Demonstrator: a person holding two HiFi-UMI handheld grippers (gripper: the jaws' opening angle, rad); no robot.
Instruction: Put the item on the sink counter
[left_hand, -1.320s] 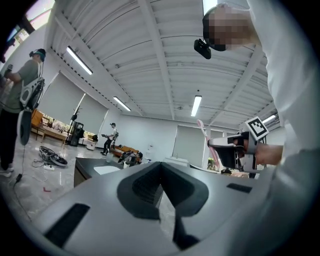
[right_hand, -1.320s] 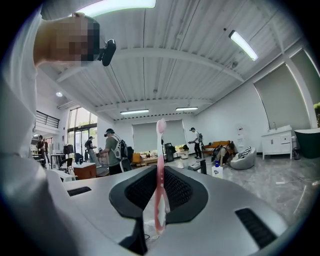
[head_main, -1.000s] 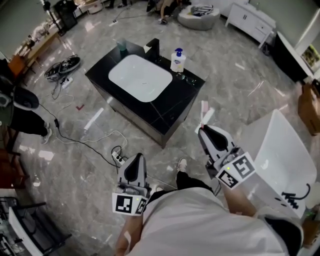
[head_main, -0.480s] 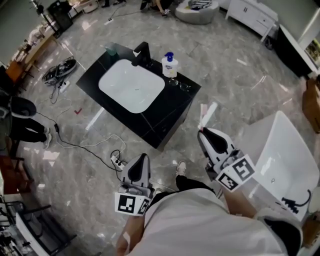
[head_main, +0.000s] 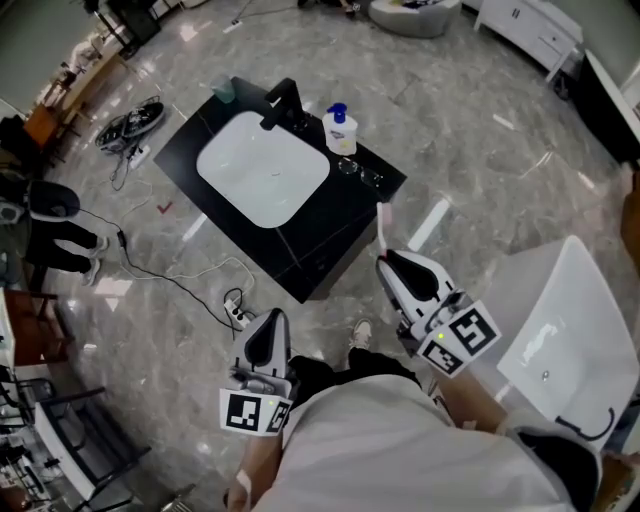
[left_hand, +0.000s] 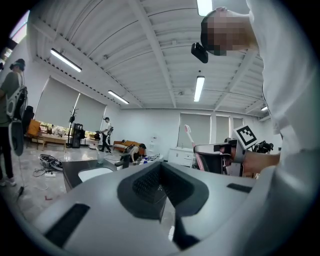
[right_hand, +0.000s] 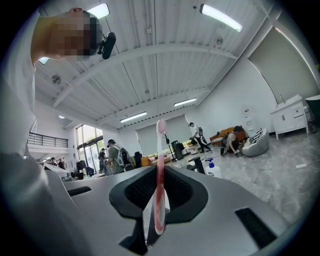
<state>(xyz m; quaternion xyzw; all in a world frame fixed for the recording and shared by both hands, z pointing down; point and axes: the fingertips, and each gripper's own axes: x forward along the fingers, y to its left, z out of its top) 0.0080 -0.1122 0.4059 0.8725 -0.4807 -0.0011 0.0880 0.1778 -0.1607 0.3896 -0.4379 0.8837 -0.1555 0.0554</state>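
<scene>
Pinching a pink toothbrush (right_hand: 160, 150) in the right hand-held gripper (right_hand: 159, 172): jaws closed on the lower handle, bristle head pointing up well past the tips. Held in the air, not resting on the black worktop (head_main: 330, 225). From the head view, showing just beside the worktop's near right edge, head aimed toward that edge. Cannot tell whether over the black surface or over the grey marble floor (head_main: 480, 150).

Carrying nothing in the left hand-held gripper (left_hand: 161, 172): jaws pressed together, pads meeting at the tips. Low and to the left in the head view, over the floor, well apart from the worktop.

Set into the middle of the worktop, a white rectangular basin (head_main: 262, 180). At the far edge behind it, a black faucet (head_main: 285, 105). Just right of that along the same edge, a white soap bottle (head_main: 341, 132) with a blue pump. At the far left corner, a green cup (head_main: 222, 92). Near the right corner, something small and glinting, too small to name.

Through the right gripper view, beyond the jaws and to the right of the toothbrush, the same faucet and soap bottle, small and distant.

Down on the floor, near the worktop's near corner, a white power strip (head_main: 236, 316) with its cable trailing off to the left. Off to the right, a white bathtub (head_main: 560, 300). At the left edge of the head view, a person (head_main: 48, 200) in dark clothes, well apart from the worktop.
</scene>
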